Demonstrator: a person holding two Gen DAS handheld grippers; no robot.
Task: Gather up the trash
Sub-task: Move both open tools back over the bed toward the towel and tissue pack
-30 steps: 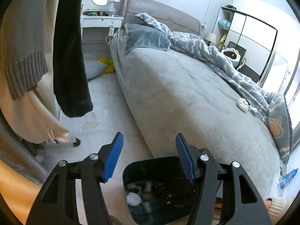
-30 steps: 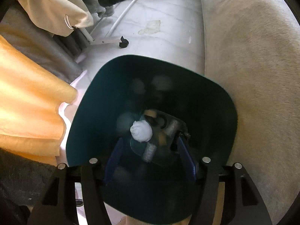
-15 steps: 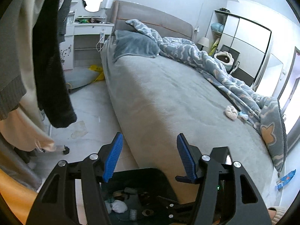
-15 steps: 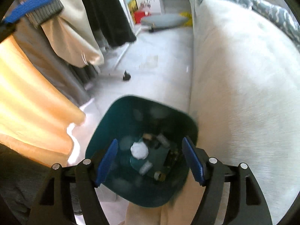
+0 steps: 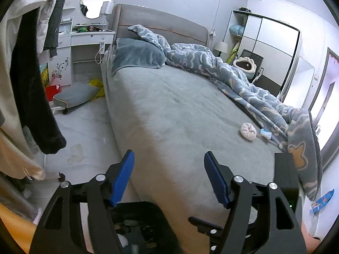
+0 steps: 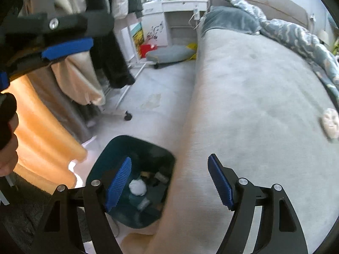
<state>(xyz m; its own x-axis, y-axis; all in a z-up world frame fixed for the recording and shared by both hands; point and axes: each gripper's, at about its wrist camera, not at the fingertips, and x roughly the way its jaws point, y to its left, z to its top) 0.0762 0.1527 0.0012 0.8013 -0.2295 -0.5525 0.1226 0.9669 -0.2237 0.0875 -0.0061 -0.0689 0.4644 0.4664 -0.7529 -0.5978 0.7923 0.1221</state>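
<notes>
A dark teal trash bin point(image 6: 163, 158) stands on the floor beside the bed and holds a white wad point(image 6: 137, 187) and other scraps; its rim also shows low in the left wrist view point(image 5: 146, 206). My left gripper point(image 5: 169, 180) is open and empty above the bed's near corner. My right gripper point(image 6: 169, 182) is open and empty, raised above the bin's right edge. A crumpled cream wad point(image 5: 248, 131) and a small blue-white wrapper point(image 5: 266, 133) lie on the grey bed point(image 5: 180, 110). The wad also shows at the right edge of the right wrist view point(image 6: 330, 122). A blue wrapper point(image 5: 323, 200) lies on the floor at the right.
A blue patterned duvet point(image 5: 233, 74) is bunched along the bed's far side. Hanging clothes point(image 5: 31, 84) on a wheeled rack point(image 6: 125, 97) crowd the left. An orange curtain point(image 6: 42, 137) hangs beside the bin. A grey cushion point(image 5: 74, 94) lies on the floor by the white dresser point(image 5: 84, 48).
Both grippers have risen away from the bin and tilted up toward the bed. The right gripper was down inside the bin and is now above its edge.
</notes>
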